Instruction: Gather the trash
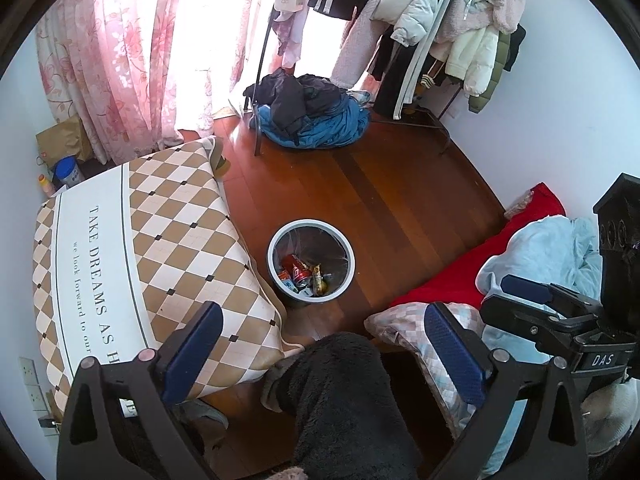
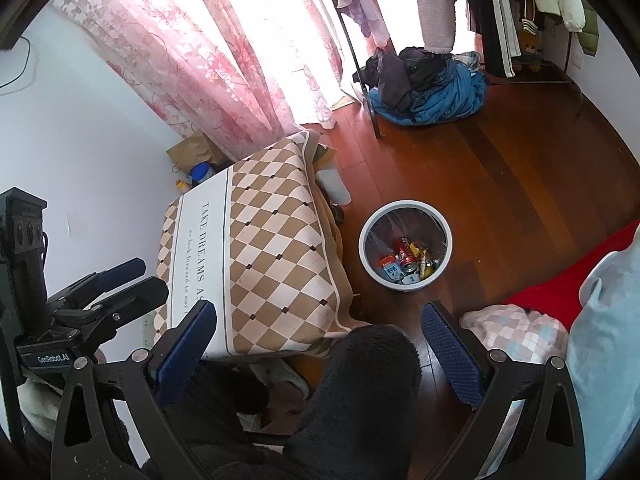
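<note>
Two hand-held grippers hung above a bedroom floor, both spread wide and pinching nothing. At the left of the left wrist view lay a checked cloth printed with "TAKE DREAMS", draped over a low worktop. Just right of it, near the frame's centre, stood a round white trash bin on the wooden floor; inside it lay a red can among wrappers. The left hand-held gripper framed a dark fleece-clad leg at the lower centre. At the lower right lay a red blanket, and the right hand-held gripper showed beside it at the frame's right edge. In the right wrist view that same hand-held gripper sat at the bottom, its blue pads apart, with the bin right of centre.
</note>
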The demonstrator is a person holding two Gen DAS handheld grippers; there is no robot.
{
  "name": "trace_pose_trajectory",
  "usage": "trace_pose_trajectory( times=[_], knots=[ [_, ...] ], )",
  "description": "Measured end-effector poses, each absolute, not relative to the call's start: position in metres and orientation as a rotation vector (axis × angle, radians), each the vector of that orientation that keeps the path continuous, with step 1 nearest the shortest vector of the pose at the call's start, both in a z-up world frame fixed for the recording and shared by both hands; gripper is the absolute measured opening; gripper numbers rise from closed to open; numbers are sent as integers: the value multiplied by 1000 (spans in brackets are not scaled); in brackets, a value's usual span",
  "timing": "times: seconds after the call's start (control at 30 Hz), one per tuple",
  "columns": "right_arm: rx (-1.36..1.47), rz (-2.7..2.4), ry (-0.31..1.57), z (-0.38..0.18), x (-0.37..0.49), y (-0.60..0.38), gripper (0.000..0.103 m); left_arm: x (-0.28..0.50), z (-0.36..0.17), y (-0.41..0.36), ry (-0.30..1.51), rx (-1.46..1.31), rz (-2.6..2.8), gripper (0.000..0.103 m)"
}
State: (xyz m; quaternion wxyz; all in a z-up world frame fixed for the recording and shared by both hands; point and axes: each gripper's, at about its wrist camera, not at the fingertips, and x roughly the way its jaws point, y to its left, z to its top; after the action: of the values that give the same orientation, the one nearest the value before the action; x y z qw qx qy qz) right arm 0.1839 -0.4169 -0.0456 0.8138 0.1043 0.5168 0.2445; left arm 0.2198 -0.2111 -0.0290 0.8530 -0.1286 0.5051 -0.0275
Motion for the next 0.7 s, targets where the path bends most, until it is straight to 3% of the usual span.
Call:
trace_pose_trajectory(
  times=[0.7],
  knots=[
    [210,525,1104,-42,181,-414,103,216,-29,-211,1061,-286,-58,103]
  ],
)
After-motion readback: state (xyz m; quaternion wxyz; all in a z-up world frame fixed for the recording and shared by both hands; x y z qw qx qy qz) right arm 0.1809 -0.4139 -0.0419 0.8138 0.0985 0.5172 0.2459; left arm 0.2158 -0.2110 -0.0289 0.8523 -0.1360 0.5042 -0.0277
